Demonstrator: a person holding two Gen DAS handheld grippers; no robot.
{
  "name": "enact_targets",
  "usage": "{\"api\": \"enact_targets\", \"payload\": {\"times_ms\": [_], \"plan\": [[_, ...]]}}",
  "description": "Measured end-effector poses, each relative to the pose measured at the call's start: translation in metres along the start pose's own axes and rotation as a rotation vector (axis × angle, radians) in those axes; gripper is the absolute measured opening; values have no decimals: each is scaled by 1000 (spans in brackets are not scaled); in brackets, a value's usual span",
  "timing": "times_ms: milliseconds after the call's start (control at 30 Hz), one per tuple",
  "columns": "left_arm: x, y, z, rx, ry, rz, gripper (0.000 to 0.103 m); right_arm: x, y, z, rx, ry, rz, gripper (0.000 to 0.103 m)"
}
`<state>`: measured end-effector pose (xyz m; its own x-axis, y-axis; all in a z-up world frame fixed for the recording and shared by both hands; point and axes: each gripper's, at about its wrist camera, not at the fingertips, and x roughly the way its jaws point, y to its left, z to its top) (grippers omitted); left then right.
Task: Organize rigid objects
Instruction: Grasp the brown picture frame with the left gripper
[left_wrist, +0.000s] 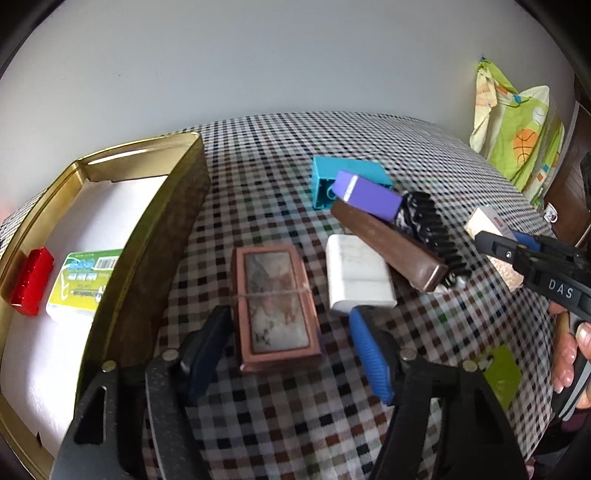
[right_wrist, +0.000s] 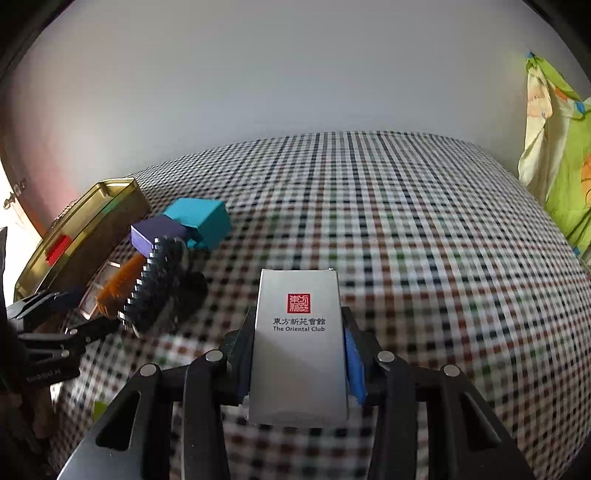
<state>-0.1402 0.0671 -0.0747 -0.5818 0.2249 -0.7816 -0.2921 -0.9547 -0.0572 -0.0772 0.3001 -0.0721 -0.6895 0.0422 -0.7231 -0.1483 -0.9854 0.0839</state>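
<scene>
A copper-framed box (left_wrist: 275, 306) with a marbled lid lies on the checked tablecloth between the fingers of my left gripper (left_wrist: 288, 321). The jaws stand open: the left pad is at the box's side, while a gap separates the right blue pad (left_wrist: 369, 354) from it. My right gripper (right_wrist: 298, 325) is shut on a silver-white card box (right_wrist: 299, 343) printed "The Oriental Club", with a pad on each long side. A gold tin (left_wrist: 159, 221) at the left holds a red block (left_wrist: 33, 280) and a green-and-white packet (left_wrist: 85, 284).
Piled beyond the copper box are a white block (left_wrist: 356, 277), a long brown box (left_wrist: 388, 243), a black comb (left_wrist: 432, 229), a purple box (left_wrist: 369, 194) and a teal box (left_wrist: 347, 177). A green patterned cloth (left_wrist: 517, 140) hangs at the right. A hand (left_wrist: 569, 350) holds the right gripper.
</scene>
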Motion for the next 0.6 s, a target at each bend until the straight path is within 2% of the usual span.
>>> {"api": "enact_targets", "payload": {"times_ms": [200, 333, 533, 600], "plan": [[1, 6, 1, -12, -4, 14, 62, 9, 23, 2, -29, -14, 10, 43], [0, 6, 0, -10, -9, 21, 47, 10, 30, 4, -39, -19, 3, 44], [-3, 12, -1, -31, -20, -8, 45, 5, 27, 5, -23, -50, -12, 43], [-6, 12, -2, -30, -31, 0, 45, 1, 24, 7, 2, -86, -7, 43]]}}
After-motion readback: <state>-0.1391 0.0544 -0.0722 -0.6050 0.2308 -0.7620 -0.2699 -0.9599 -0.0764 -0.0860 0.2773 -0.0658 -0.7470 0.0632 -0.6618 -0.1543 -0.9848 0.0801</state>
